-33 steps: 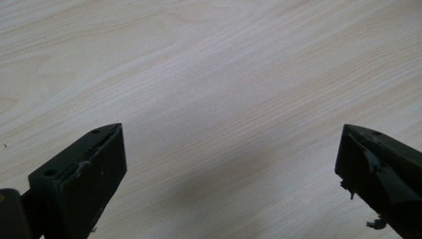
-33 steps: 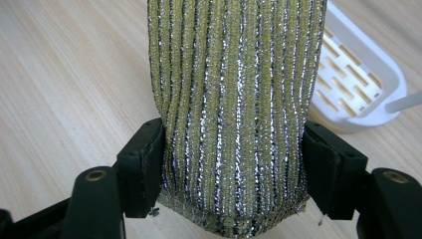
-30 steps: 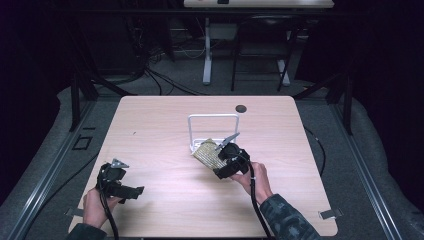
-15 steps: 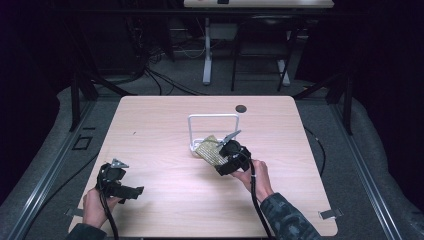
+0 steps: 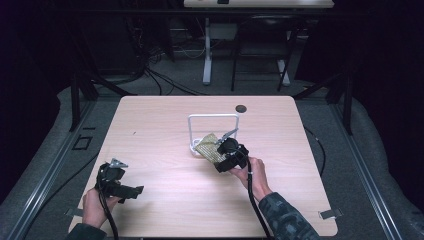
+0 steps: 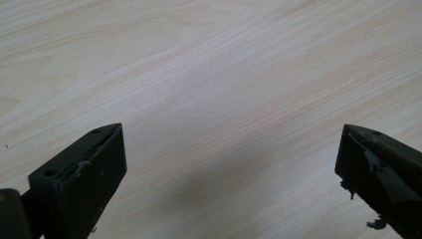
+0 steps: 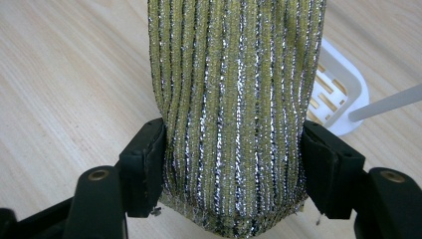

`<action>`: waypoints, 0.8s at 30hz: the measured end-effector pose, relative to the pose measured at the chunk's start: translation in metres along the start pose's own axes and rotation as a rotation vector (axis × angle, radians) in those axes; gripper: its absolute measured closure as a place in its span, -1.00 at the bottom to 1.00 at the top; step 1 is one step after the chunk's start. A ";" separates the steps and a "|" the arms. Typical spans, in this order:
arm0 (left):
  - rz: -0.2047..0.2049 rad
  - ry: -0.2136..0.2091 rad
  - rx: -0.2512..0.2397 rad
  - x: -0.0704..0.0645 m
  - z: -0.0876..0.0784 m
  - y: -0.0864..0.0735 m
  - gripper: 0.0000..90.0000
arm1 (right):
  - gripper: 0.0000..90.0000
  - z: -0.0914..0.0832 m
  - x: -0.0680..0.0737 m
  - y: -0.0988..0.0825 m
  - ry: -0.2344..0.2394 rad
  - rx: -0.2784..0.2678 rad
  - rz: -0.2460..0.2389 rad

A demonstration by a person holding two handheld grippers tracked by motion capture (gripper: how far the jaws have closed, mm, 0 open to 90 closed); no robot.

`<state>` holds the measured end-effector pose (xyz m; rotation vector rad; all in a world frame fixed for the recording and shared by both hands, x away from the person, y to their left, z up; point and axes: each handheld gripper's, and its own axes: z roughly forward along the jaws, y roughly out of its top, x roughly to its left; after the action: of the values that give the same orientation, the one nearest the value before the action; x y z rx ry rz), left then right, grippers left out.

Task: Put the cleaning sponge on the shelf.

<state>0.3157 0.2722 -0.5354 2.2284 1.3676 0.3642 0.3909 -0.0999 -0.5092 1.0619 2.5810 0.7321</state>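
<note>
A yellow pad with silver glitter stripes (image 5: 208,145) (image 7: 234,89) lies by the foot of a white wire stand (image 5: 214,116) near the table's middle. My right gripper (image 5: 219,151) (image 7: 234,144) is shut on the pad's near end, one jaw pressing on each side. The stand's slotted white base (image 7: 338,94) lies just behind the pad. At the table's front left my left gripper (image 5: 131,190) (image 6: 229,149) is held low over bare wood, its jaws wide open with nothing between them.
The light wooden table (image 5: 160,125) has a small dark round spot (image 5: 241,107) near its far edge. Dark floor with cables and table legs lies beyond. Bare tabletop stretches between the two grippers.
My right gripper, holding the pad, has crept slightly away from the person toward the white stand. The left gripper has not moved.
</note>
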 end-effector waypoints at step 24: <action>0.016 -0.005 0.002 -0.003 -0.001 0.001 -1.00 | -0.26 -0.002 -0.010 0.016 -0.081 -0.022 -0.028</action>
<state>0.3144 0.2695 -0.5344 2.2416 1.3490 0.3627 0.4063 -0.0975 -0.4988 1.0245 2.5091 0.6951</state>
